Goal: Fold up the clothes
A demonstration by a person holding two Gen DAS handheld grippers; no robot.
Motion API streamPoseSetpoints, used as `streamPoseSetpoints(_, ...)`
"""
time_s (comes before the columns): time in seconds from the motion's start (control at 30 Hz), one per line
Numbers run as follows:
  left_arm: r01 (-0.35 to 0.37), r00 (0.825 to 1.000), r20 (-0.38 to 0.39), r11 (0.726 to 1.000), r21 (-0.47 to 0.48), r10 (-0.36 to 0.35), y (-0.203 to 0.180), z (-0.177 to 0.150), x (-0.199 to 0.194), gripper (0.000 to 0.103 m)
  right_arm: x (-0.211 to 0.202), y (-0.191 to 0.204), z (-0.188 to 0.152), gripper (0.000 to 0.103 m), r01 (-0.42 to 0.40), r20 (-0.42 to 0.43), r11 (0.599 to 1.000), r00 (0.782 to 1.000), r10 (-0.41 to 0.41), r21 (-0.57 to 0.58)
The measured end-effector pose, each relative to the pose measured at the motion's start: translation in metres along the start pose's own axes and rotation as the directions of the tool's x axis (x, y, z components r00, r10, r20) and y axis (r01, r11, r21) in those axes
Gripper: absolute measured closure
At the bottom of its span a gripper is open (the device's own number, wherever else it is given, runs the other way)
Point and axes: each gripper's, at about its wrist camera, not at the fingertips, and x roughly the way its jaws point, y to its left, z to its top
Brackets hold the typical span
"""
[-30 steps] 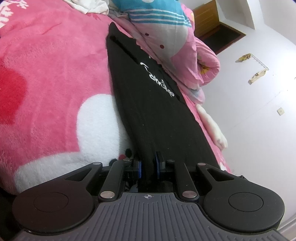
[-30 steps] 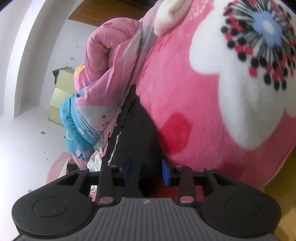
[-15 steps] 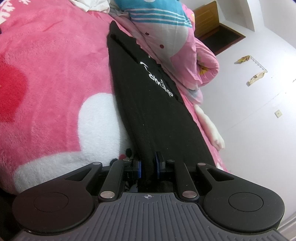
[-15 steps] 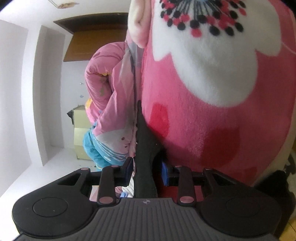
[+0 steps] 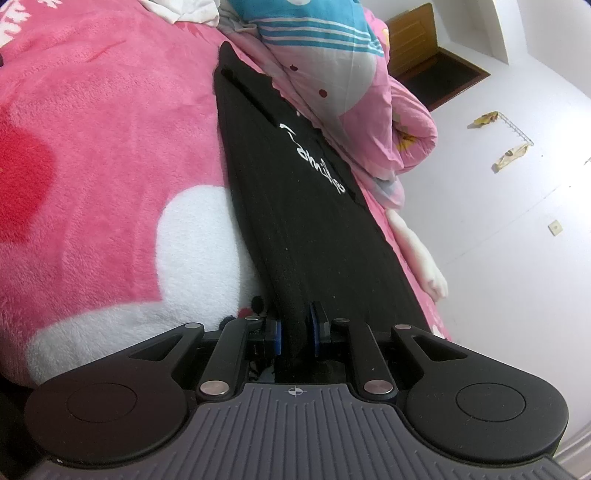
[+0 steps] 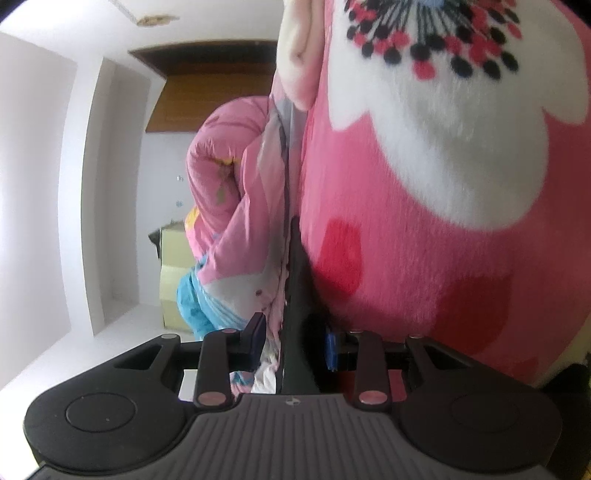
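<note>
A black garment (image 5: 295, 177) with white lettering lies stretched along the pink flower blanket (image 5: 92, 147) in the left wrist view. Its near edge runs into my left gripper (image 5: 297, 330), which is shut on it with both blue pads pressed against the cloth. In the right wrist view the same black garment (image 6: 299, 288) shows edge-on as a narrow dark strip against the blanket (image 6: 424, 258). It passes between the fingers of my right gripper (image 6: 295, 343), which is shut on it. Neither gripper appears in the other's view.
A rolled pink and blue quilt (image 5: 332, 66) lies right beside the garment and also shows as the quilt (image 6: 229, 206) in the right wrist view. A white cloth (image 5: 184, 9) sits at the far end. Behind are a white wall (image 5: 498, 221) and a cardboard box (image 6: 171, 280).
The right wrist view has rolled and sunk, so the black garment went from a broad face to an edge-on strip. The left gripper and its hold look unchanged.
</note>
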Motion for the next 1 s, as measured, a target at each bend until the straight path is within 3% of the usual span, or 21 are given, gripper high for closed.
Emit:
streamPoseSetpoints(0.3, -0.006, 1.000, -0.001, 1.000, 0.023, 0.006, -0.004, -0.003, -0.002, 0.089, 0.018, 0.007, -0.008, 0.071, 0.018, -0.041, 0.999, 0.999, -0.020, -0.049)
streamPoseSetpoints(0.37, -0.010, 1.000, -0.005, 0.999, 0.032, 0.011, -0.006, -0.005, -0.003, 0.089, 0.022, 0.010, -0.009, 0.075, 0.034, -0.048, 0.997, 0.998, -0.037, -0.065)
streamPoseSetpoints(0.53, -0.077, 0.997, 0.022, 0.992, 0.096, 0.075, -0.019, -0.012, -0.006, 0.095, 0.031, 0.025, -0.016, 0.100, 0.106, -0.067, 0.983, 0.991, -0.117, -0.151)
streamPoseSetpoints(0.6, -0.128, 0.992, 0.041, 0.980, 0.152, 0.123, -0.028, -0.016, -0.007, 0.098, 0.031, 0.037, -0.021, 0.101, 0.108, -0.063, 0.971, 0.990, -0.124, -0.213)
streamPoseSetpoints(0.7, -0.148, 0.988, 0.067, 0.975, 0.167, 0.138, -0.035, -0.019, -0.015, 0.100, 0.026, 0.062, -0.028, 0.101, 0.091, -0.032, 0.945, 0.994, -0.106, -0.315)
streamPoseSetpoints(1.0, -0.150, 0.983, 0.126, 0.978, 0.144, 0.132, -0.043, -0.024, -0.044, 0.100, 0.006, 0.096, -0.038, 0.101, 0.081, 0.015, 0.920, 0.997, -0.082, -0.384)
